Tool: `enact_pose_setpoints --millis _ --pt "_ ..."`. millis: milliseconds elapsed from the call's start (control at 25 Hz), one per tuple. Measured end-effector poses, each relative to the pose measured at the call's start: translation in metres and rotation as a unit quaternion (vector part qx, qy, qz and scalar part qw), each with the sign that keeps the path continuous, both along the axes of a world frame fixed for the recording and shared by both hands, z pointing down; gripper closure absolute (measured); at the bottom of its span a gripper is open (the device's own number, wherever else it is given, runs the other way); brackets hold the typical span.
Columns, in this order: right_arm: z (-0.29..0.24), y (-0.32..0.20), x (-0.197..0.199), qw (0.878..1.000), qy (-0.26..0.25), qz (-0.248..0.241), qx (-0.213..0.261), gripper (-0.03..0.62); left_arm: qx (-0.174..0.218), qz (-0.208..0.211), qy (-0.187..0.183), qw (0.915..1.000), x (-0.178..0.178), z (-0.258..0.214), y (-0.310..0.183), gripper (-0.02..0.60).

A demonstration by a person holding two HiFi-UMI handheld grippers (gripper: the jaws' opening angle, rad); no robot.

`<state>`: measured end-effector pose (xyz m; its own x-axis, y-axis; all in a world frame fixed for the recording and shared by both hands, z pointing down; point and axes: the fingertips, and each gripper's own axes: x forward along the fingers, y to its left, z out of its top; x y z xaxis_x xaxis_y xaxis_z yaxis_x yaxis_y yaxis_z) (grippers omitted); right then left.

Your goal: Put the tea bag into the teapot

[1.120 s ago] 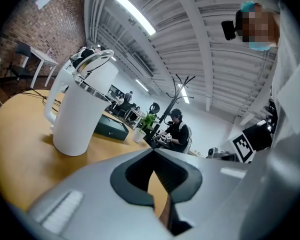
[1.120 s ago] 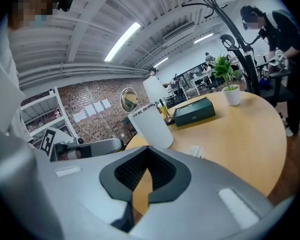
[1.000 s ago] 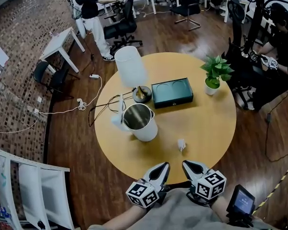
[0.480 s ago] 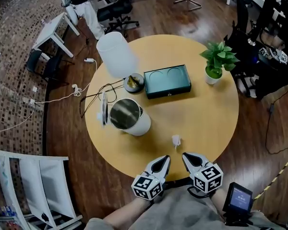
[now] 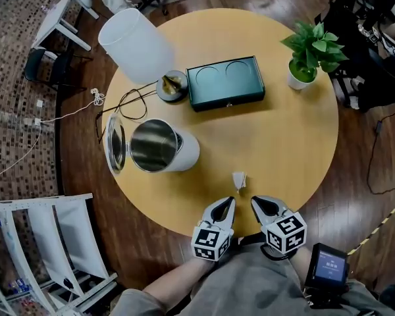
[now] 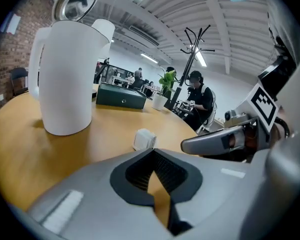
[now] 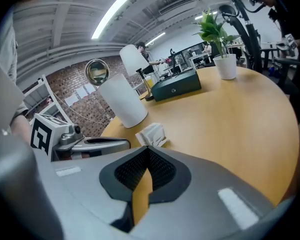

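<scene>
Picking up the small white paper tea bag looks like the step in hand, and it has not begun. The bag sits on the round yellow wooden table, close to the edge nearest the person. It is just ahead of both sets of tongs and roughly between their lines, touching neither.

To do it well, one pair of jaws must be spread first, since both are closed. I would then come in low, straddle the bag across its narrow side and pinch it gently. Light paper on a smooth top is likely to skid if nudged. The white cylindrical teapot with a steel interior stands upright toward the table's left edge, apart from the bag. Its round steel lid is swung open on the far left side. A carry from the right should therefore meet a clear mouth, and the bag is best released directly over the opening.

The left gripper has its jaws pressed together at the tips with nothing between them; only bare tabletop shows through the hollow behind the tips. The right gripper looks the same in its own view, tips together and empty. Both hover at the near edge of the table.
</scene>
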<state>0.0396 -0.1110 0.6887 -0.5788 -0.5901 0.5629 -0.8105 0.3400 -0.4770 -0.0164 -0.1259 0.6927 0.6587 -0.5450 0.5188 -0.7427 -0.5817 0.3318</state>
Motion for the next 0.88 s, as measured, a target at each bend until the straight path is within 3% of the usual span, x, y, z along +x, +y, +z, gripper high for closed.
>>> enact_pose_setpoints --millis 80,320,400,720,880 --pt "0.005 -0.002 0.002 1.000 -0.001 -0.001 -0.004 0.591 0.003 -0.001 -0.009 1.0000 0.003 0.008 0.000 0.563" --pt "0.021 -0.009 0.011 1.000 0.001 0.000 -0.015 0.591 0.019 0.004 -0.022 0.9996 0.018 0.019 -0.007 0.413" --pt "0.029 -0.012 0.015 1.000 -0.002 -0.001 -0.018 0.591 0.028 0.001 -0.029 0.9992 0.024 0.026 -0.014 0.397" --pt "0.036 -0.015 0.018 1.000 -0.009 -0.002 -0.026 0.591 0.044 -0.012 -0.044 0.9980 0.033 0.028 -0.037 0.399" --pt "0.036 -0.018 0.018 1.000 -0.010 -0.002 -0.026 0.591 0.064 -0.020 -0.067 0.9955 0.028 0.027 -0.044 0.495"
